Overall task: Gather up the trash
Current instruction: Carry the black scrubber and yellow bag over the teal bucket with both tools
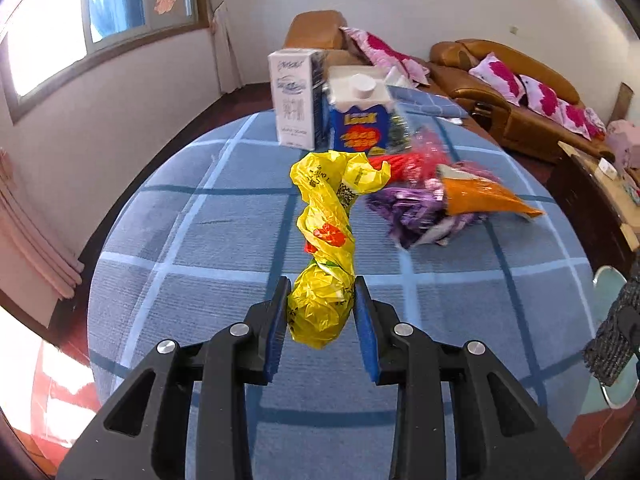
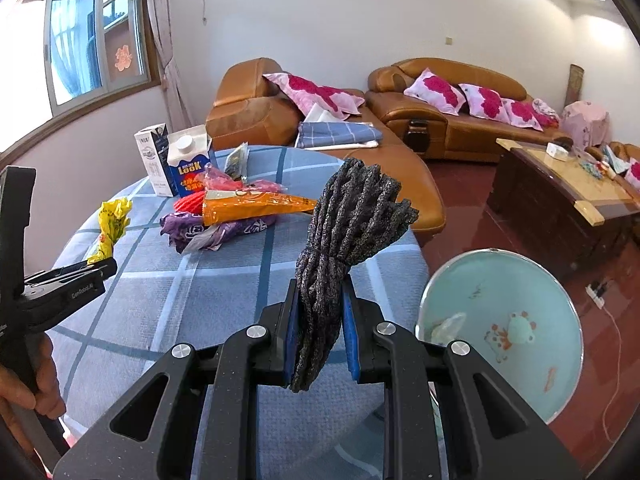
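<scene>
Yellow bag (image 1: 324, 240) pinched between left hand-held gripper (image 1: 322, 308) pads, apparently lifted

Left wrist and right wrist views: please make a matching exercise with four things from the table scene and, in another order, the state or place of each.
Things:
1. yellow plastic bag
2. grey foam bundle
3. blue carton
4. orange wrapper

States:
A. standing upright beside the white carton
B. held in the right gripper
C. lying on the purple wrapper
D. held in the left gripper

Pairs: 1-D, 2-B, 3-A, 4-C
</scene>
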